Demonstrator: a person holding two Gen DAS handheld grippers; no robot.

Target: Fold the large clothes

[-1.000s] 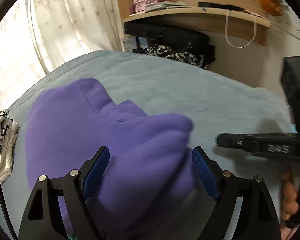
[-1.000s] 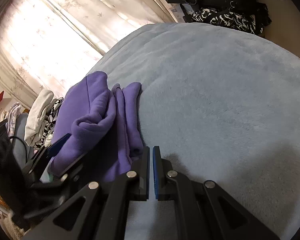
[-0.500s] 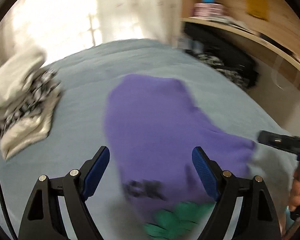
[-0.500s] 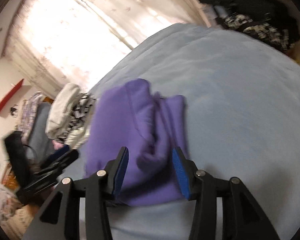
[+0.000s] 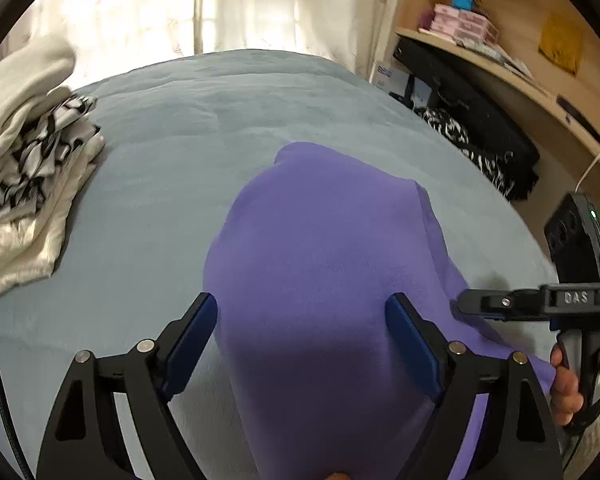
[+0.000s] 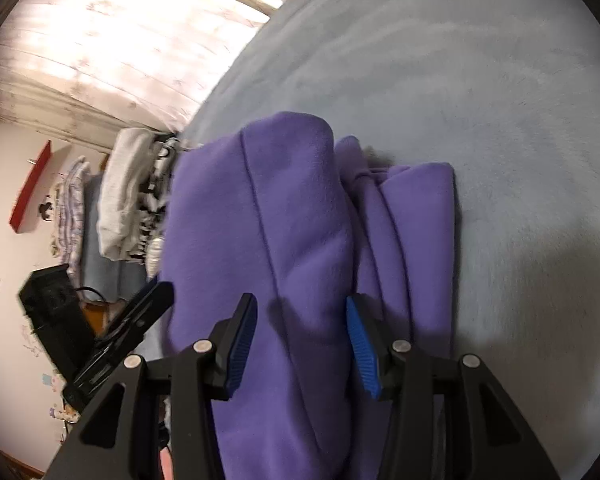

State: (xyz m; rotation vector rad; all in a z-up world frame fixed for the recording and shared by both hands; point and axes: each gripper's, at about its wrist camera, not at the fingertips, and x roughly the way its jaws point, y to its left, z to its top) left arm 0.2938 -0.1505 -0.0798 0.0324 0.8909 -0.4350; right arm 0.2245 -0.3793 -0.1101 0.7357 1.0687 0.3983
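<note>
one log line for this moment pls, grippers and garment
left gripper: open, straddling purple garment | right gripper: just opened, above garment folds, no grip | garment: bundled on blue bedcover

bed (image 5: pixel 180 132) — grey-blue cover | on it: purple garment (image 5: pixel 324 248) — folded clothes stack (image 5: pixel 28 184)

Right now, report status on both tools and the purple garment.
Left tool open, right tool just opened, neither gripping. Purple garment lies folded on the blue blanket. Folded clothes stack sits apart, not in the way.
</note>
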